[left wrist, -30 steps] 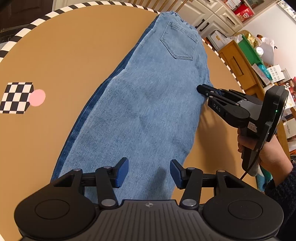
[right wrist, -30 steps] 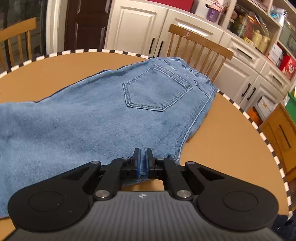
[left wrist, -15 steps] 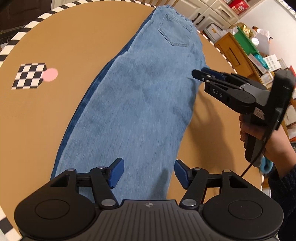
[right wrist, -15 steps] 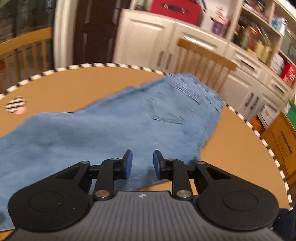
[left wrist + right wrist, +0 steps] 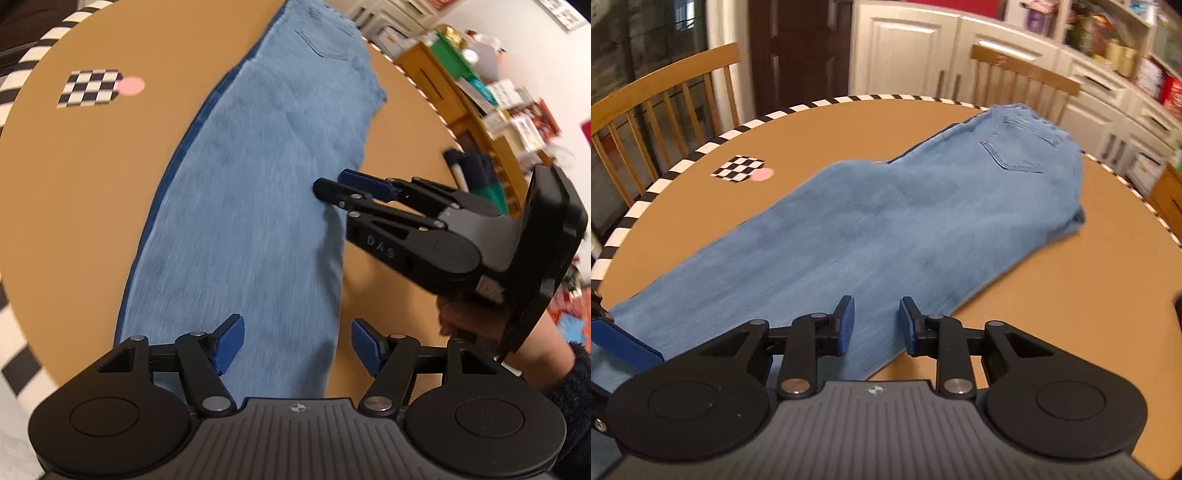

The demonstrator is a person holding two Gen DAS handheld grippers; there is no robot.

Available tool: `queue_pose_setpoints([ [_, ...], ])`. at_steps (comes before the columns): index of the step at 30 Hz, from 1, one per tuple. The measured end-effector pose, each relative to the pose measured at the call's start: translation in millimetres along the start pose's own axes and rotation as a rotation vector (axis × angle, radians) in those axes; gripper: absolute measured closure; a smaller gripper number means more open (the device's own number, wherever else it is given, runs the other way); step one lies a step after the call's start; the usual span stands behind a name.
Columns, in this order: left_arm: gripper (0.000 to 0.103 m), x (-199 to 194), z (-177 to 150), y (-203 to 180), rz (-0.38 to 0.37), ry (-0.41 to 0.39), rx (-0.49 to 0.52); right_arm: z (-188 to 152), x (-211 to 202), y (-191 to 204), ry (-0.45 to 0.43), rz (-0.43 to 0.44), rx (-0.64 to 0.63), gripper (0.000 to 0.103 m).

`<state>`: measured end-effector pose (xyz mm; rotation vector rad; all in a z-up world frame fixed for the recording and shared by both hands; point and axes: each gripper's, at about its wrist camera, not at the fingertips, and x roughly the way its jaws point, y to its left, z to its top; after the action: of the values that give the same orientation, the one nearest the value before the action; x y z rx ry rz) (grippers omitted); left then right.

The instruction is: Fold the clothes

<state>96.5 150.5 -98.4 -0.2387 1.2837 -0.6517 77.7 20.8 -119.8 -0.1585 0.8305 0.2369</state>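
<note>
Light blue jeans (image 5: 258,184) lie folded lengthwise on the round tan table (image 5: 92,221), waistband and back pocket at the far end. My left gripper (image 5: 297,341) is open above the lower leg, its pads astride the cloth without touching it. My right gripper (image 5: 332,182), held by a hand (image 5: 465,317), hovers over the right edge of the leg. In the right wrist view its jaws (image 5: 877,319) are opening, with only the jeans (image 5: 905,229) lying beneath them and nothing pinched. A blue pad of the left gripper (image 5: 617,339) shows at that view's left edge.
A checkerboard marker (image 5: 92,88) with a pink dot (image 5: 131,85) sits on the table left of the jeans. The table rim is black-and-white striped (image 5: 683,158). Wooden chairs (image 5: 665,110) (image 5: 1023,74) stand behind it, with white cabinets (image 5: 905,48) and cluttered shelves (image 5: 480,85) beyond.
My right gripper let go of the jeans' edge near the seat, opened, and moved back along the leg toward the left gripper. My left gripper widened and drew back toward the hem.
</note>
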Motion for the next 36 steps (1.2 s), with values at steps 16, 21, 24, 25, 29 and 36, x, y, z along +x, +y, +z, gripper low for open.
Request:
queue_pose_setpoints([
  [16,0.036,-68,-101,37,-0.053,0.000,0.221,-70,-83,134,0.071,-0.037,0.178,0.071],
  [21,0.036,-72,-103,42,-0.064,-0.034,0.205,-72,-102,138,0.038,-0.023,0.207,0.061],
  [24,0.036,-72,-98,44,-0.041,-0.053,0.196,-73,-100,137,0.036,0.003,0.215,0.063],
  [25,0.037,-71,-95,43,-0.028,-0.055,0.202,-73,-98,136,0.038,0.009,0.219,0.064],
  [29,0.041,-63,-84,36,0.000,-0.051,0.237,-74,-82,134,0.091,0.036,0.215,0.069],
  [36,0.042,-63,-75,36,0.036,-0.044,0.247,-54,-64,135,0.167,0.019,0.175,0.074],
])
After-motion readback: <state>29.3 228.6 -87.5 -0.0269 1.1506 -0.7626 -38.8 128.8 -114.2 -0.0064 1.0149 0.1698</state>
